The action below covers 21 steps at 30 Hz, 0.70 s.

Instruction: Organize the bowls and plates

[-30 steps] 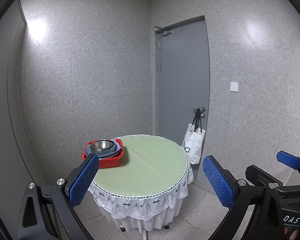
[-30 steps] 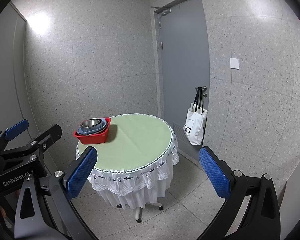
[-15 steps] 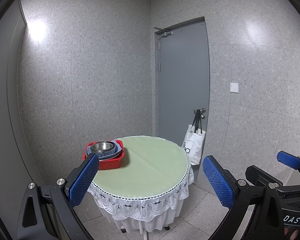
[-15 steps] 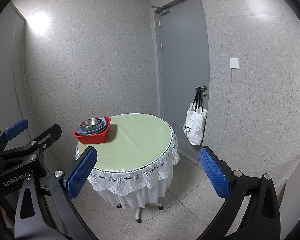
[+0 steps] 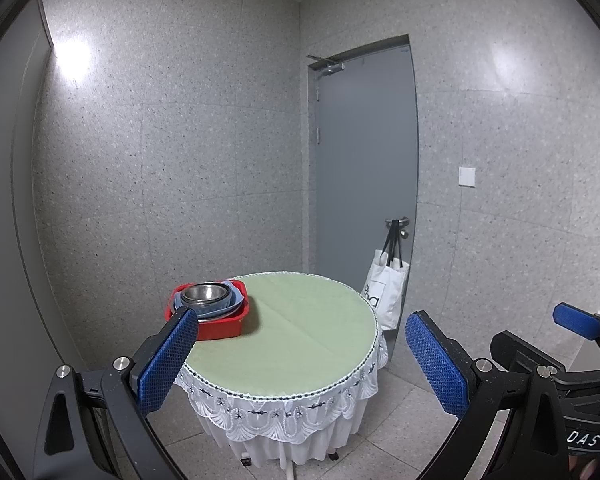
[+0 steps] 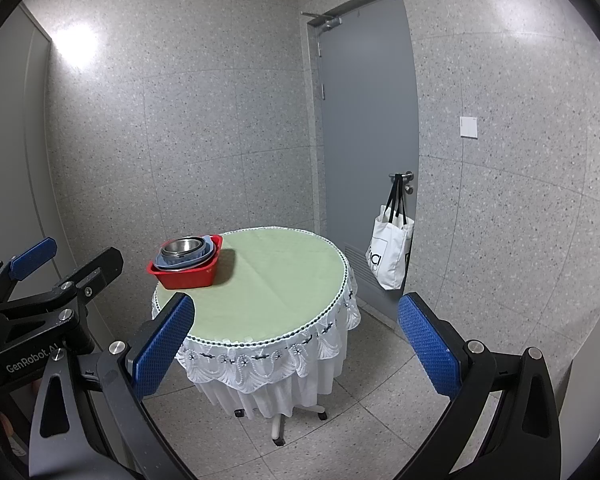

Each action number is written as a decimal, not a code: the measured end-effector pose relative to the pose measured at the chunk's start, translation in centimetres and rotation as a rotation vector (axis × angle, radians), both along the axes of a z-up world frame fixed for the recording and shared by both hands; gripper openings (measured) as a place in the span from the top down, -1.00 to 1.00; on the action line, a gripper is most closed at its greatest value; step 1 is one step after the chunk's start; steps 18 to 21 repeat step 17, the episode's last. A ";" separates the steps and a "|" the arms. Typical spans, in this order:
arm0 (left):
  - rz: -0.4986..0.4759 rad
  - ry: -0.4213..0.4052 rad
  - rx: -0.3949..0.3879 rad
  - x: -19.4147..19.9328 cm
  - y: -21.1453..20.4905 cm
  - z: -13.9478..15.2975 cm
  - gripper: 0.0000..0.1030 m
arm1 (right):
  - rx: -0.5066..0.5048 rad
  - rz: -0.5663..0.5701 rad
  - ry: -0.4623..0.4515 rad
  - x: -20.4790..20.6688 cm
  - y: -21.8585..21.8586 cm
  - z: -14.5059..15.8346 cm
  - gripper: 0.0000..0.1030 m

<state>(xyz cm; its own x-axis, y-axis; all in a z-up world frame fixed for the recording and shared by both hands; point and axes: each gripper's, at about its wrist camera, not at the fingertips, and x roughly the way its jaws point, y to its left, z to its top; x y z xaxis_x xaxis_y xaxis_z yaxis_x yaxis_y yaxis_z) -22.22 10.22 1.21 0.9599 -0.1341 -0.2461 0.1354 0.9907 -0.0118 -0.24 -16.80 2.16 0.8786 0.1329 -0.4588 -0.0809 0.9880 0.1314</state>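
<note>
**A:** Where are the dishes?

**B:** They are all stacked in a red plastic tub [image 6: 188, 273] near the far left edge of a round table [image 6: 284, 284]. Topmost is a stainless steel bowl [image 6: 182, 246], nested inside a blue-grey bowl [image 6: 204, 258]. Beneath those, a pale blue plate [image 5: 238, 294] pokes its corners over the tub's rim. How many pieces lie lower in the stack, I cannot tell.

**A:** What else is on the table?

**B:** A pale green tablecloth [image 5: 300, 332] covers the top, with a white lace skirt [image 6: 284, 356] hanging round the edge. The tub casts a shadow on the cloth to its right.

**A:** And the grippers?

**B:** Both are held in the air in front of the table, well apart from the tub. The left gripper [image 5: 300, 354] has its blue-padded fingers [image 5: 168, 364] spread wide with nothing between them. The right gripper [image 6: 296, 344] is just the same, spread wide and holding nothing.

**A:** And the room?

**B:** Grey speckled walls, a closed grey door [image 6: 367, 132] behind the table, and a white tote bag [image 6: 389, 258] hanging from its handle.
</note>
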 end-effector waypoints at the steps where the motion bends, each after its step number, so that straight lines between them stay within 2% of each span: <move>1: 0.000 0.000 0.001 0.0 0.0 0.0 -0.99 | -0.001 -0.002 0.000 -0.1 0.2 0.1 -1.00; 21: -0.007 0.001 0.006 -0.3 0.0 0.0 -0.99 | 0.001 -0.026 0.012 -0.4 1.8 0.1 -1.00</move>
